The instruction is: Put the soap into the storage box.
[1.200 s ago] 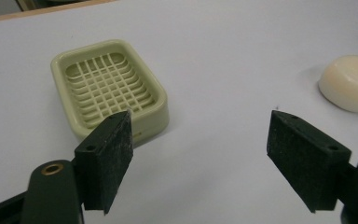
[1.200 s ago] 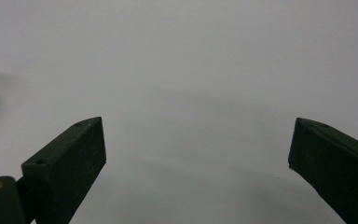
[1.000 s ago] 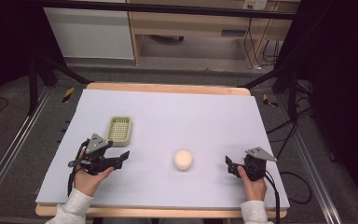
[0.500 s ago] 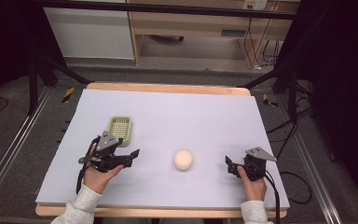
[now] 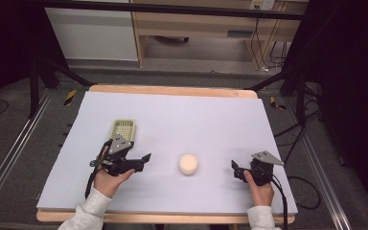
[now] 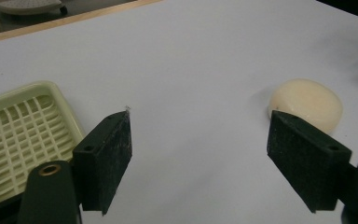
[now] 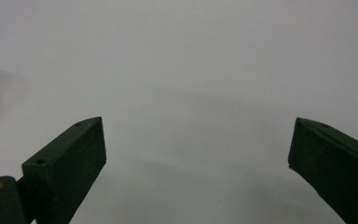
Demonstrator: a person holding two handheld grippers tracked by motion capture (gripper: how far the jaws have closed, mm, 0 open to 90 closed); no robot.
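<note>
1. The soap dish [image 5: 123,129], pale green with a slotted grid floor, lies on the left part of the table [image 5: 220,115], at about ten o'clock from the table's middle. It holds nothing. In the left gripper view the dish [image 6: 16,135] sits just beside the left jaw.

2. The left gripper [image 5: 141,162] is held low over the table just at five o'clock of the dish, its jaws wide apart with nothing between them, pointing toward three o'clock. In its own view the left gripper [image 6: 200,154] faces bare table, the soap showing past the right jaw.

3. The soap [image 5: 188,164], a round cream bar, lies flat near the table's middle, at about three o'clock from the left gripper and apart from it. The soap [image 6: 306,104] is untouched.

4. The right gripper [image 5: 236,171] rests near the table's right front, at three o'clock of the soap, jaws spread and empty [image 7: 196,158].

5. Judged from this, the step in hand is the left gripper's approach to the soap. The next move calls for carrying the jaws on toward three o'clock, straddling the bar, then closing gently, since soap is likely slippery.

6. No brand, label or writing can be read.
</note>
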